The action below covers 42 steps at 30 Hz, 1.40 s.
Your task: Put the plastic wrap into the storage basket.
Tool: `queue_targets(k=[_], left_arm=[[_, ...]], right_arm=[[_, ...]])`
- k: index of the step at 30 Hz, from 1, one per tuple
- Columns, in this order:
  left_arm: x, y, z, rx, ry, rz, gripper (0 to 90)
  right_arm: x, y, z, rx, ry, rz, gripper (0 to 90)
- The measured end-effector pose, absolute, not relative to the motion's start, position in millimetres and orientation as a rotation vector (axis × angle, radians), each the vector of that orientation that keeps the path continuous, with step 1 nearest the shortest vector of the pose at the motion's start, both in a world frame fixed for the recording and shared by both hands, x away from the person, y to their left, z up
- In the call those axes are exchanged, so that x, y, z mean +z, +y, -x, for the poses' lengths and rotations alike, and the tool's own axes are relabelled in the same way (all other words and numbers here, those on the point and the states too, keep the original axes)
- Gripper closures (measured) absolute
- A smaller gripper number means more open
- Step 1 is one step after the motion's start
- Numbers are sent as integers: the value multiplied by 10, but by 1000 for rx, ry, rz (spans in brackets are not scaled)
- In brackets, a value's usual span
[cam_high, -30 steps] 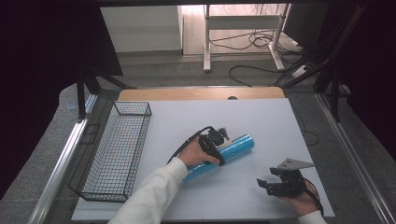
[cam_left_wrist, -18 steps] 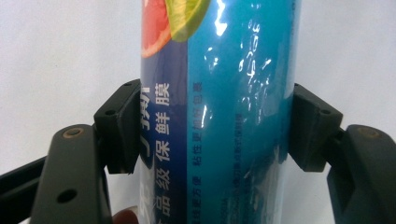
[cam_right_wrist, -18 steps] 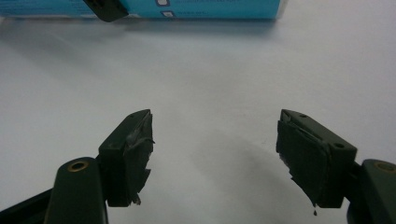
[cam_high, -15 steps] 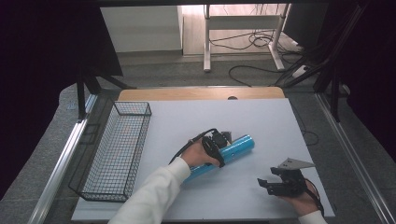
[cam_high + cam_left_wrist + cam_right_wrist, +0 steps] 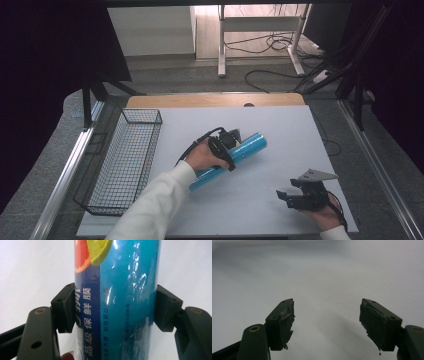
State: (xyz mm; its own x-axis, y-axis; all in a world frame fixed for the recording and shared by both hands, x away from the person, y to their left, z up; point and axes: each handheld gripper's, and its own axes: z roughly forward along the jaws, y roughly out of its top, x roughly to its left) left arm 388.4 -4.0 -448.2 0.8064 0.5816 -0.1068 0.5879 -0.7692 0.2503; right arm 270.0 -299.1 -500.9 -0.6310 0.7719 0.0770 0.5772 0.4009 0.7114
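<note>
Broadly: white table (image 5: 280,130), with a black wire basket (image 5: 122,160) along its left side, well apart from the work. Blue cling-film roll (image 5: 235,157) lies slantwise at mid-table, its far end pointing up and right in the high view. Left gripper (image 5: 224,145) sits across the roll near its middle; its jaws have just been closing and now pinch the roll from both sides, pads (image 5: 67,307) flat against the glossy wrapper. Right gripper (image 5: 292,196) rests near the table's front right, jaws spread, nothing between them.

Judgement: step in hand is lifting the roll, likely toward the basket. Wrapper looks slick, so keep the squeeze firm. Grip seems near centre; lift level, watch for either end dipping. Approach the basket lengthwise so the roll clears the rim.
</note>
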Motion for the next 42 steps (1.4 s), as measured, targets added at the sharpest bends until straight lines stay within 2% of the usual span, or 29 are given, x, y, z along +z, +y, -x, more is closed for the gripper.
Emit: queue_targets(k=[6, 9, 23, 42], left_arm=[[-4317, 159, -3872, -8, 948, -2699, 316], [-4219, 242, -3813, 67, 947, -2689, 316], [-3919, 695, -3798, 106, 1041, -2616, 316], [-3768, 1288, -3801, 148, 1197, -2530, 316]], right_arm=[[-4999, -2983, -2694, 1061, 2391, -1180, 284], [-4989, -2979, -2690, 1065, 2390, -1176, 284], [-4981, -2964, -2687, 1061, 2392, -1171, 284], [-4973, -2962, -2685, 1074, 2381, -1167, 284]])
